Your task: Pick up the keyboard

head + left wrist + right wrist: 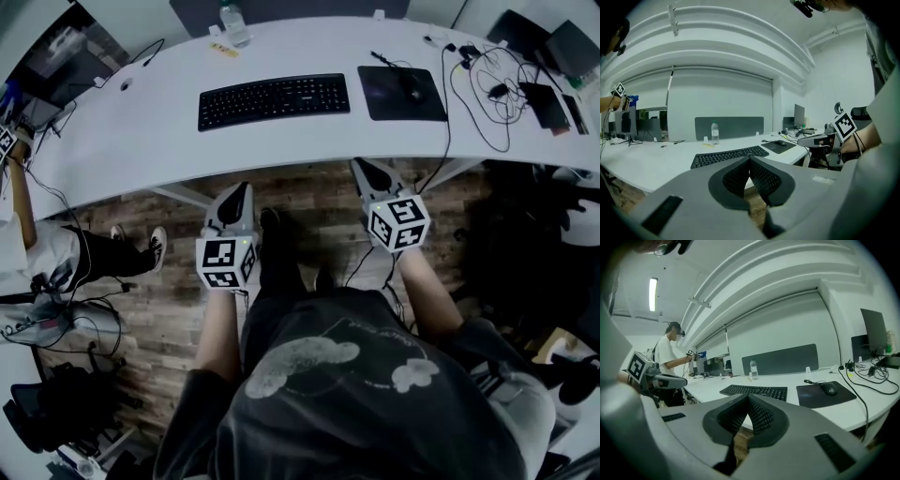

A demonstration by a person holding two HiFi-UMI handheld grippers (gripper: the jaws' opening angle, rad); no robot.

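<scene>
A black keyboard (273,100) lies flat on the white desk (141,131), a little back from its front edge. It also shows ahead in the left gripper view (727,156) and the right gripper view (753,391). My left gripper (242,195) hovers over the wooden floor just short of the desk edge, jaws shut with nothing between them (749,161). My right gripper (364,169) sits level with it to the right, tips at the desk edge, also shut and empty (748,399). Both are well short of the keyboard.
A black mouse pad (401,92) with a mouse (413,93) lies right of the keyboard. Tangled cables (487,89) and devices crowd the desk's right end. A water bottle (232,22) stands at the back. Another person (668,357) works at the left.
</scene>
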